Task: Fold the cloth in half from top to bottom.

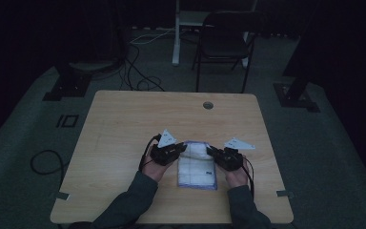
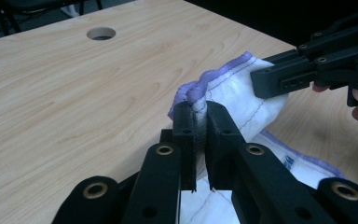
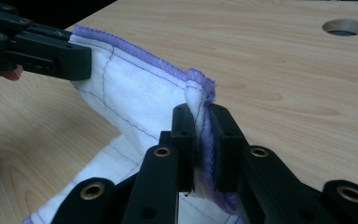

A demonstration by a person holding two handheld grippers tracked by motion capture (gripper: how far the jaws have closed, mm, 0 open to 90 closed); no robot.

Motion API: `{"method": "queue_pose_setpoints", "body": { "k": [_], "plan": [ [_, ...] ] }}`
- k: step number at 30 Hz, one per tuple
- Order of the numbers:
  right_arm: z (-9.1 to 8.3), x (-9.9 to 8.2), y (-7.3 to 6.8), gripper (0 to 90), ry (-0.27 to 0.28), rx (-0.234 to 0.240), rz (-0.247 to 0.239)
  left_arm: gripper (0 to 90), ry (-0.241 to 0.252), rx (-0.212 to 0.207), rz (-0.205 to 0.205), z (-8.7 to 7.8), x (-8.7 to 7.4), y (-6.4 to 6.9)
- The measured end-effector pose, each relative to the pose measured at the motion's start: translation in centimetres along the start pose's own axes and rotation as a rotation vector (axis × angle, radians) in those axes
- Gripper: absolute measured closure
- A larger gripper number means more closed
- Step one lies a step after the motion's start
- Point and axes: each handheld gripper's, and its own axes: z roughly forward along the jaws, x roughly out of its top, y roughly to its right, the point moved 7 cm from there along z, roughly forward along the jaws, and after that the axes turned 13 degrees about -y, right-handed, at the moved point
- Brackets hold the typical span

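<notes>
Dim room, wood table (image 1: 124, 138) w/ a round cable hole (image 1: 208, 105) at the far edge. White cloth (image 1: 198, 167) w/ purple hem lies near my edge, its far end lifted. My left gripper (image 2: 201, 122) is clenched on one far corner, my right gripper (image 3: 202, 122) on the other.

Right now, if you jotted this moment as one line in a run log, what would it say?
left claw: shut on cloth far edge | right claw: shut on cloth far edge | far edge raised off table, near part lying flat
</notes>
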Motion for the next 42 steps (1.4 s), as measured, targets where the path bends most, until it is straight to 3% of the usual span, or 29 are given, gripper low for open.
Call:
{"method": "queue_pose_setpoints", "body": {
  "k": [16,42],
  "plan": [
    [0.2,-1.3,-0.5,81.9,-0.020,0.009,-0.009,84.0,-0.022,-0.002,0.016,0.0,-1.7,0.7],
    [0.4,-2.9,-0.8,80.4,-0.067,0.013,-0.023,83.8,-0.041,-0.018,-0.011,0.4,-4.2,1.8]
  ]
}}
